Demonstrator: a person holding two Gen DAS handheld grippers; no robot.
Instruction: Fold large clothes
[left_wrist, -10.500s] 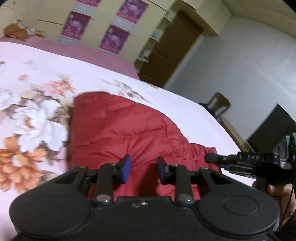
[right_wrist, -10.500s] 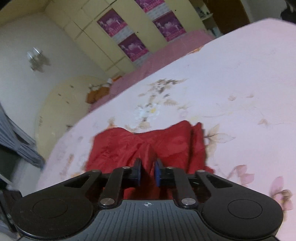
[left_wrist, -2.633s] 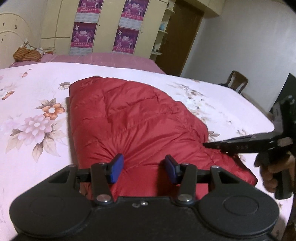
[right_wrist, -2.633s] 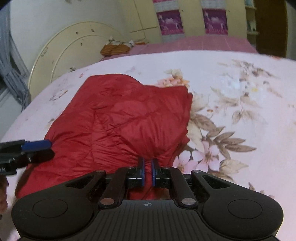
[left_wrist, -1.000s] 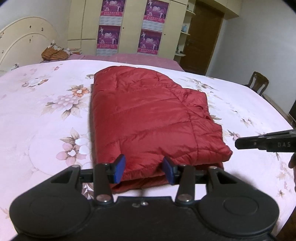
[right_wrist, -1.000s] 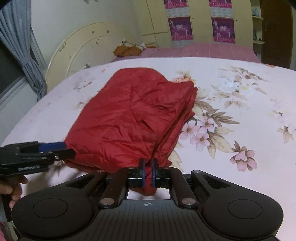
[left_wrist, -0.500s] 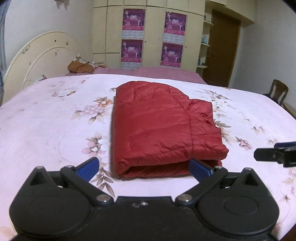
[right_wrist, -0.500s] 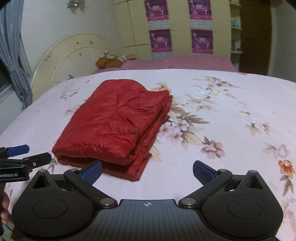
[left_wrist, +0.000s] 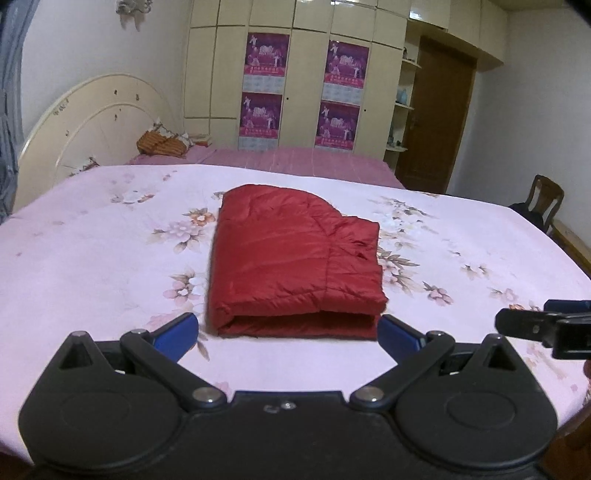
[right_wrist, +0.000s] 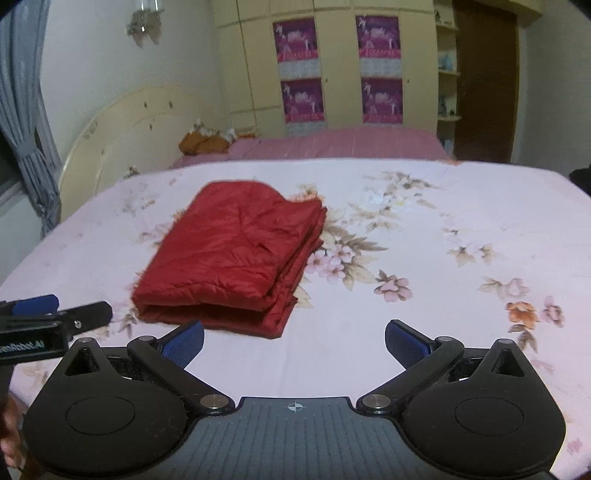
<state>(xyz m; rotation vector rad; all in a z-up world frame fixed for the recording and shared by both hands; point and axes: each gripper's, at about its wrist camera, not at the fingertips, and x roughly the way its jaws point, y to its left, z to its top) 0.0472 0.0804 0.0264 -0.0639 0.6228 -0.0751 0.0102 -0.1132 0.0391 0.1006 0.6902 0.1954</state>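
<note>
Pink floral bedding (left_wrist: 92, 266) covers a wide bed that fills most of both views, with a cream arched headboard (left_wrist: 92, 114) at its far left and a strip of darker pink sheet (left_wrist: 295, 162) along the far edge. Behind the bed stands a cream wardrobe (left_wrist: 221, 74) carrying four purple posters (left_wrist: 266, 59); their print is too small to read. A brown door (left_wrist: 439, 122) sits to the right, a wooden chair (left_wrist: 543, 199) farther right, and a grey curtain (right_wrist: 26, 122) hangs at the left. An orange-brown bundle (left_wrist: 159, 146) lies by the headboard.

The red padded jacket (left_wrist: 295, 262) lies folded into a compact rectangle near the middle of the bed, touching neither tool. The left gripper (left_wrist: 286, 330) has its blue pads spread wide with nothing between them; the right gripper (right_wrist: 293, 341) likewise. White lettering on the left gripper's body, seen upside down from the right wrist, cannot be read fully.
</note>
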